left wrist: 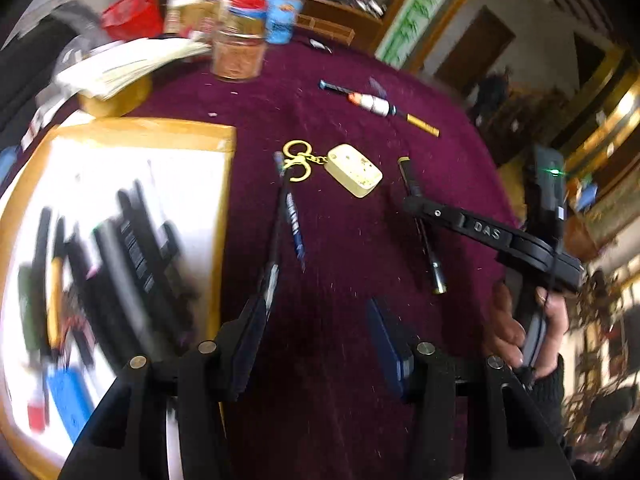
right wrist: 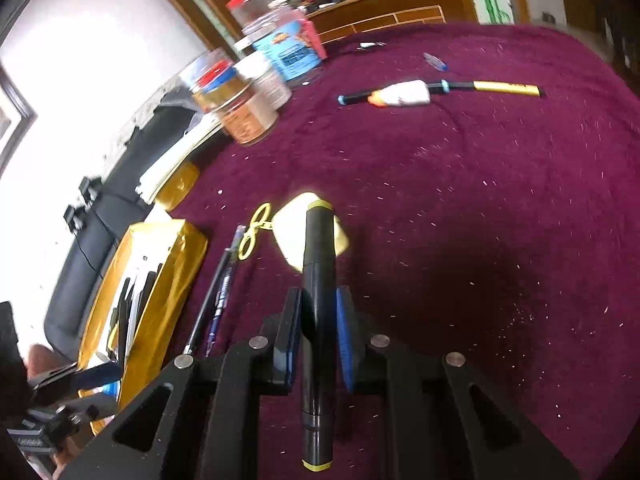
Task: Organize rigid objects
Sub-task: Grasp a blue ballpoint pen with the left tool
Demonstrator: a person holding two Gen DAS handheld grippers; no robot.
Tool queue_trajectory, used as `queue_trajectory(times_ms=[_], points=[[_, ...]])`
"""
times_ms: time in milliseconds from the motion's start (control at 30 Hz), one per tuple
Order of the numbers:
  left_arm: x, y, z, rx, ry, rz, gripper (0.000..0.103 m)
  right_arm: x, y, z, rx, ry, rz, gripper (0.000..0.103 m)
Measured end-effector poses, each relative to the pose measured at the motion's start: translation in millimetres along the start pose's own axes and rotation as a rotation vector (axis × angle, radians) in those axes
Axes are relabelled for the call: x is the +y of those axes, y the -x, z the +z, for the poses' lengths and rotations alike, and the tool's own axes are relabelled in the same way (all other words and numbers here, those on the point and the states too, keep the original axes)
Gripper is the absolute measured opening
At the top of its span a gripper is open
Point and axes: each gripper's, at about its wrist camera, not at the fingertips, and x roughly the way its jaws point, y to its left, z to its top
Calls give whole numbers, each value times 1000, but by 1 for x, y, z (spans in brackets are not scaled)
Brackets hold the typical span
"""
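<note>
- Done so far, at about 9 o'clock in the left wrist view: my gold-rimmed shallow box with a white floor (left wrist: 132, 130) already holds a row of dark pens and markers, a yellow-barrelled one and a blue block; blur keeps me from counting them.
- My left tool (left wrist: 320, 320) hangs half open over the maroon felt tabletop (left wrist: 400, 80), with nothing between its pads.
- Left to sort, just right of the box: a thin blue-printed pen (left wrist: 294, 224) lying beside a slim black stick, which I judge to be another pen.
- At 12 o'clock from the left tool: a gold double-ring keychain with a cream rectangular tag (left wrist: 352, 170), loose on the felt.
- Further back, near 1 o'clock: a white-and-orange capped tube (left wrist: 370, 103), a blue-tipped black pen and a yellow pen lying in line.
- My right tool (right wrist: 318, 320) is closed on a black marker with yellow-green end bands (right wrist: 318, 320), gripped mid-barrel and pointing toward 12 o'clock.
- I judge this marker goes to the box next; roughly five or six pieces remain.
</note>
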Motion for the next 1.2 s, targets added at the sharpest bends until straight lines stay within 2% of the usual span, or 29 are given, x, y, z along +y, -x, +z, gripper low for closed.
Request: queue_trajectory(times_ms=[67,100,133,233,267,367,400,467,567,833,1133,1200], points=[[-6,-17,11,39,-32,32,48,-1,-7,2,5,1,-47,16],[-8,-27,16,67,-56,46,39,0,-7,2,6,2,-38,16],[-8,-36,20,83,-62,70,35,-1,-7,2,8,-2,-30,16],[-2,-59,28,131,-51,165,31,-1,-7,0,15,-7,-37,16],[-2,-62,28,140,-50,173,27,-1,-6,0,14,-5,-39,16],[-4,-73,29,147,-84,225,23,2,-5,1,9,-3,-39,16],[-4,-75,30,148,-87,250,17,3,-4,1,7,0,-39,16],[-2,-77,30,153,-92,287,11,4,-3,0,1,4,-45,16],[1,-73,24,156,-84,270,8,4,-4,0,4,2,-45,16],[-23,-36,-35,149,-58,113,8,9,-8,-3,17,13,-48,16],[-30,-51,-31,107,-95,156,8,20,-15,-9,34,64,-62,16],[-25,-45,-36,94,-71,150,8,20,-17,-10,38,65,-60,16]])
